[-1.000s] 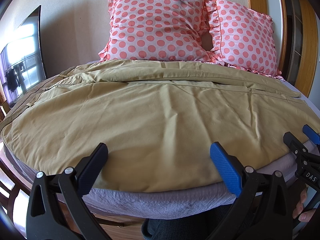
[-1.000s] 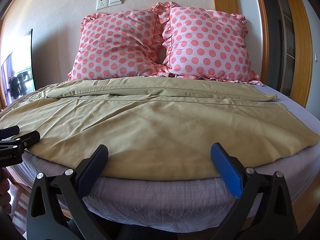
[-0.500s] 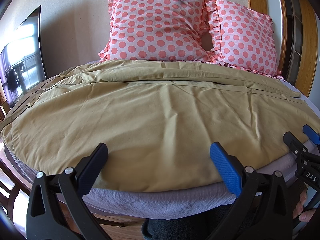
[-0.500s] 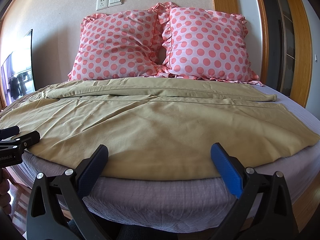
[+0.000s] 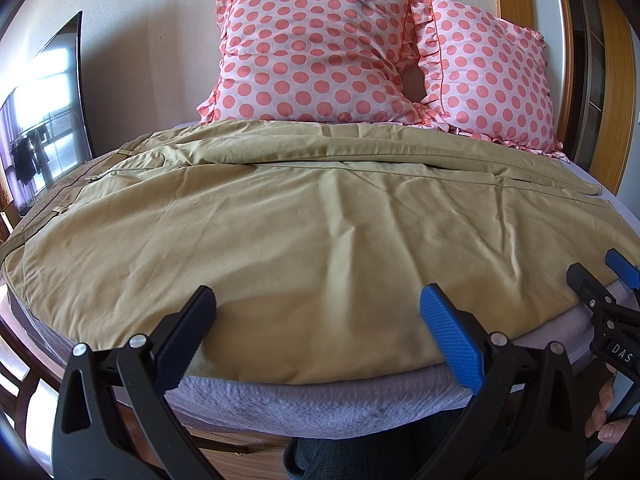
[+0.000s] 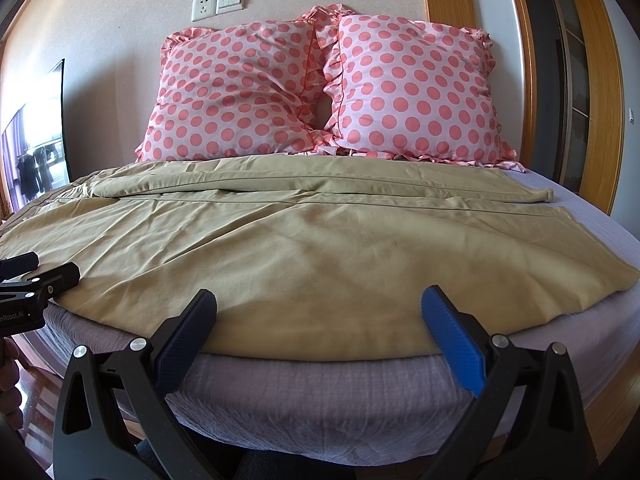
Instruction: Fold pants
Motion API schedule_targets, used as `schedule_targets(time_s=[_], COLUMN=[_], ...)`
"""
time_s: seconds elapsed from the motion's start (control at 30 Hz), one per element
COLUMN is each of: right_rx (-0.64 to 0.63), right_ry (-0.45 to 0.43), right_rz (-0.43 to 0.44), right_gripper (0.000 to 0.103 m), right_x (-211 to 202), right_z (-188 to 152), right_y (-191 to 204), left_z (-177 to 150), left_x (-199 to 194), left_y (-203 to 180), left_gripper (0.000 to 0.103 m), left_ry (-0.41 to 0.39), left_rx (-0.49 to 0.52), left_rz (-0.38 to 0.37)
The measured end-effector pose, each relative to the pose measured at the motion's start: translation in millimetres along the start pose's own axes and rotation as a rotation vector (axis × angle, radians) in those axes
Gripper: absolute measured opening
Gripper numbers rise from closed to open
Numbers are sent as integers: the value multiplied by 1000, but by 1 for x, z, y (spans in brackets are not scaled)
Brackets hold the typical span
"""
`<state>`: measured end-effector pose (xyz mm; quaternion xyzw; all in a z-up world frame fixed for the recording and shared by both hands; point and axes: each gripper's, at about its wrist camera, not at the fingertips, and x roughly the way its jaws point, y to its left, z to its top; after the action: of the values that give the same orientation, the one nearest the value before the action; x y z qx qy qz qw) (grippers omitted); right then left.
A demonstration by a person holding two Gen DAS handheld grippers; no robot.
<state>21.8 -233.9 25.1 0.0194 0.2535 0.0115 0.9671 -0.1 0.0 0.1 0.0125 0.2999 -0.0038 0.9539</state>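
Khaki pants lie spread flat across the bed, waistband at the left, leg hems at the right; they also show in the right wrist view. My left gripper is open and empty, hovering at the near edge of the pants. My right gripper is open and empty, at the near edge further right. The right gripper shows at the right edge of the left wrist view. The left gripper shows at the left edge of the right wrist view.
The bed has a lilac sheet with its rounded front edge just below the grippers. Two pink polka-dot pillows lean on the wall behind the pants. A dark TV screen is on the left, a wooden door frame on the right.
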Motion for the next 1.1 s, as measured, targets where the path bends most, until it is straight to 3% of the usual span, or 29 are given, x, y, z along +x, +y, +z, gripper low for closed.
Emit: schedule_targets(time_s=[0.2, 0.27, 0.33, 0.5, 0.67, 0.77, 0.9, 1.0, 1.1], right_rx=[-2, 0, 32, 213, 392, 434, 508, 575, 624], right_ry=[4, 41, 62, 29, 149, 229, 352, 415, 446], right_rz=[1, 22, 46, -27, -234, -337, -459, -500, -530], right_gripper=[102, 102, 102, 102, 101, 88, 62, 56, 56], right_x=[1, 5, 10, 22, 97, 156, 236, 280, 307], right_z=[0, 7, 24, 101, 165, 188, 200, 199, 195], right_y=[-2, -6, -22, -104, -177, -208, -243, -261, -270], left_z=[0, 1, 3, 16, 25, 31, 36, 40, 45], left_x=[0, 0, 1, 0, -3, -1, 2, 5, 8], left_y=[0, 0, 2, 13, 24, 28, 37, 44, 47], left_gripper=[101, 101, 101, 101, 101, 101, 101, 101, 101], left_ry=[0, 3, 19, 13, -21, -29, -35, -42, -53], left_rx=[1, 6, 10, -4, -66, -76, -100, -120, -120], left_rz=[0, -5, -18, -3, -82, -151, -267, -321, -351])
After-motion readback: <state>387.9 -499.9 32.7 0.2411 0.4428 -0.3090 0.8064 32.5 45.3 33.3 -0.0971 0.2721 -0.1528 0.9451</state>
